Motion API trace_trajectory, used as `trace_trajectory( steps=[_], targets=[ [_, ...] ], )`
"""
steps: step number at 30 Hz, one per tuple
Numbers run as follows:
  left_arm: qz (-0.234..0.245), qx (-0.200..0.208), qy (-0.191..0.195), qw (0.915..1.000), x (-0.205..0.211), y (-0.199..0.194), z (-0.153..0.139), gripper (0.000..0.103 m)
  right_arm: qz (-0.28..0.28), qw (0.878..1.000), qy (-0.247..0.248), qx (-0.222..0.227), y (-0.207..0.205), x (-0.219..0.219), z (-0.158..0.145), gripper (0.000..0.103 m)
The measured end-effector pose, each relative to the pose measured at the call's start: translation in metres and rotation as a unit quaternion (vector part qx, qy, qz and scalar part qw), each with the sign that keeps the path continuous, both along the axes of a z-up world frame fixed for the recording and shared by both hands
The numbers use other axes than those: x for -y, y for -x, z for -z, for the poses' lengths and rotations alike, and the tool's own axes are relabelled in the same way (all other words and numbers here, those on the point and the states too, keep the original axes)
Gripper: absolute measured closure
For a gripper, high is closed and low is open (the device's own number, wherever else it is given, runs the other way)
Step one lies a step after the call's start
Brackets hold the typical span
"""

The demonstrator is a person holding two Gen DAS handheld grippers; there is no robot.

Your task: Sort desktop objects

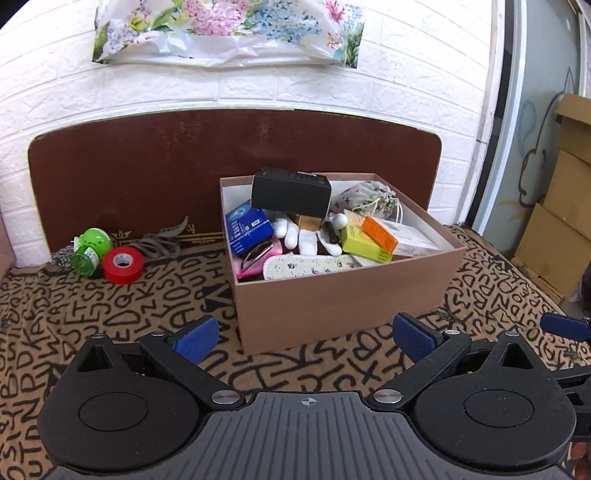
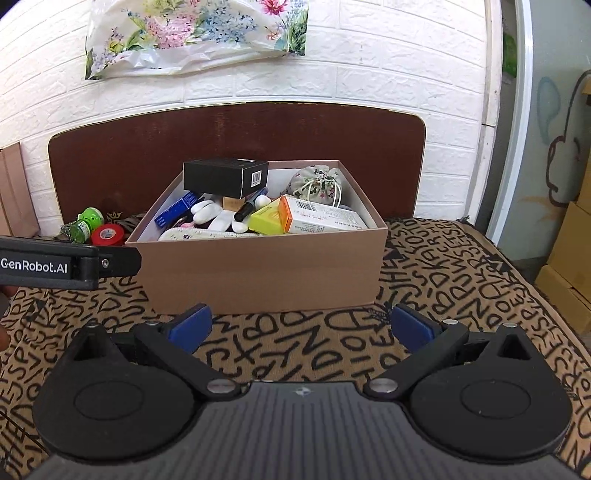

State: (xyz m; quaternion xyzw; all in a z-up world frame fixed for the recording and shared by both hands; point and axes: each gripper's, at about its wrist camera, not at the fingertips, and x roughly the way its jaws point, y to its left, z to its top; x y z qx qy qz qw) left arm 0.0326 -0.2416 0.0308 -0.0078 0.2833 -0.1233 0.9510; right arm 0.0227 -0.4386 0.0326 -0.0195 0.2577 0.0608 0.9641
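A tan cardboard box (image 1: 343, 295) stands on the letter-print cloth, also in the right wrist view (image 2: 258, 273). It is filled with a black carton (image 1: 291, 192), a blue packet (image 1: 245, 229), white gloves (image 1: 306, 232), a yellow and orange box (image 1: 369, 240) and a floral pouch (image 1: 369, 199). Left of the box lie a red tape roll (image 1: 123, 264), a green round container (image 1: 90, 251) and a grey strap (image 1: 162, 242). My left gripper (image 1: 306, 338) is open and empty in front of the box. My right gripper (image 2: 301, 328) is open and empty, also before the box.
A dark brown headboard (image 1: 147, 166) stands against the white brick wall behind the box. Stacked cardboard cartons (image 1: 561, 206) sit at the far right. The left gripper's body (image 2: 55, 266) shows at the left edge of the right wrist view. A floral plastic bag (image 1: 229, 29) hangs above.
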Motion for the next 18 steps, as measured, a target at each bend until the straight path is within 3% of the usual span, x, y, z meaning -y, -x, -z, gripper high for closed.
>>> trace_trajectory(
  steps=[18],
  targets=[
    [0.021, 0.004, 0.006, 0.9998, -0.002, 0.038, -0.008, 0.0, 0.009, 1.0, 0.009, 0.009, 0.036, -0.005, -0.01, 0.0]
  ],
)
